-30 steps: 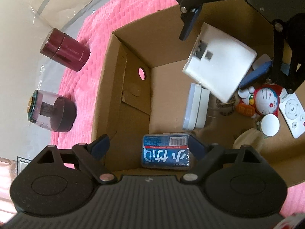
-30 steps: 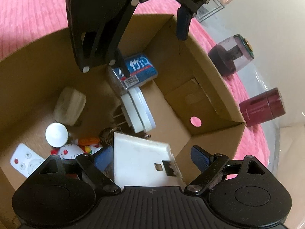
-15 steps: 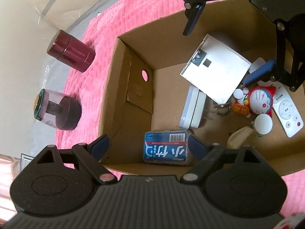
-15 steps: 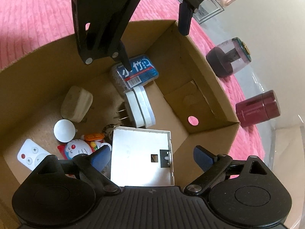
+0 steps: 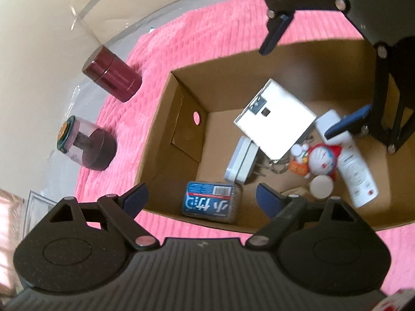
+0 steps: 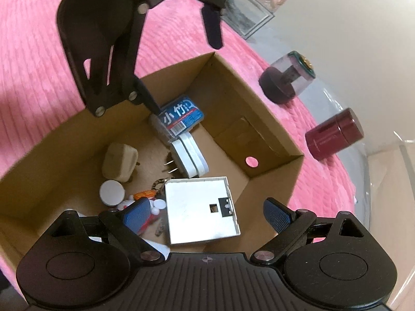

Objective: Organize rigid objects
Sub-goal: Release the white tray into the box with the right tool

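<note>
White plate [image 6: 199,208] lies in the box [image 6: 275,140] below the right claw [image 6: 206,213], spread apart.

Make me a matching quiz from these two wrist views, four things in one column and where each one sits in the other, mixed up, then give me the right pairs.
Things:
1. dark red canister
2. blue packet
3. white square plate
4. white remote

Places:
A. inside the cardboard box, in a corner of it
B. in the box beside the cartoon figure
C. outside the box, on the pink mat
D. flat in the box, close by the white plug adapter

Pairs: 1-C, 2-A, 3-D, 4-B
</note>
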### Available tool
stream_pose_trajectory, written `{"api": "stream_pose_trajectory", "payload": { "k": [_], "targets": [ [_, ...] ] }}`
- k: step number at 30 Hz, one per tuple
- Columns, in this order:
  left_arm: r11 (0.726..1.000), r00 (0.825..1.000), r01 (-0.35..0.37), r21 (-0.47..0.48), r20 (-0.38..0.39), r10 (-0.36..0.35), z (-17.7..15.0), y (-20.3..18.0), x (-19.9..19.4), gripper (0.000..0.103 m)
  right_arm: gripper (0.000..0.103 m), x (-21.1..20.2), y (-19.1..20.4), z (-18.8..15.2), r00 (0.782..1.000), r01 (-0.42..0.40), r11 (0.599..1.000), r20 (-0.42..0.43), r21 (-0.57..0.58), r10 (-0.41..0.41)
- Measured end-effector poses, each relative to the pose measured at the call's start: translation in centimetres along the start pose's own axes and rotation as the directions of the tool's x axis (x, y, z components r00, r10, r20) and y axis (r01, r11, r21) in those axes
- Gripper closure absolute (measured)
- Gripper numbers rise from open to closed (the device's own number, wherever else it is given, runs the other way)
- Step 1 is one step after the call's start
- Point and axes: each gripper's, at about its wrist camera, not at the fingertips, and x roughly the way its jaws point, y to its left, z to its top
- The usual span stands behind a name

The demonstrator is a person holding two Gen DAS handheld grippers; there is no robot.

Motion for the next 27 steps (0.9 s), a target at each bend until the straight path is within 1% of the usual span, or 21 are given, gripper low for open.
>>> {"api": "stream_pose_trajectory", "payload": {
  "k": [4,8,14,17,20,25,27],
  "targets": [
    [0.997,1.0,-0.007,-0.077,0.013,0.008,-0.3,-0.3,-1.9,0.015,0.012,-2.0,0.3,-0.5,1.0,-0.001,0.998,0.013,0.063,0.0],
    [0.994,0.999,-0.043,-0.105,0.026,0.046,-0.6,-0.9,-4.0,0.015,0.012,-4.0,0.7,-0.9,0.999,0.005,0.995,0.032,0.099,-0.008],
    [0.98,0.996,-0.062,-0.189,0.05,0.072,-1.4,-2.3,-7.1,0.013,0.012,-6.2,1.5,-1.6,0.999,0.032,0.988,0.034,0.152,-0.037],
    [0.965,0.995,-0.056,-0.257,0.065,0.075,-1.8,-2.8,-8.4,0.013,0.012,-7.3,1.8,-1.9,0.998,0.028,0.977,0.053,0.212,-0.04],
    [0.944,0.993,-0.04,-0.328,0.09,0.073,-2.3,-3.3,-9.8,0.012,0.012,-8.5,2.4,-2.3,0.996,0.032,0.966,0.068,0.258,-0.051],
    [0.907,0.988,-0.031,-0.419,0.122,0.09,-3.2,-4.4,-11.7,0.011,0.012,-10.0,3.4,-2.7,0.994,0.036,0.953,0.084,0.302,-0.064],
    [0.886,0.986,-0.018,-0.463,0.141,0.094,-3.6,-4.7,-12.4,0.01,0.012,-10.6,3.6,-3.0,0.993,0.038,0.941,0.095,0.337,-0.074]
  ]
}}
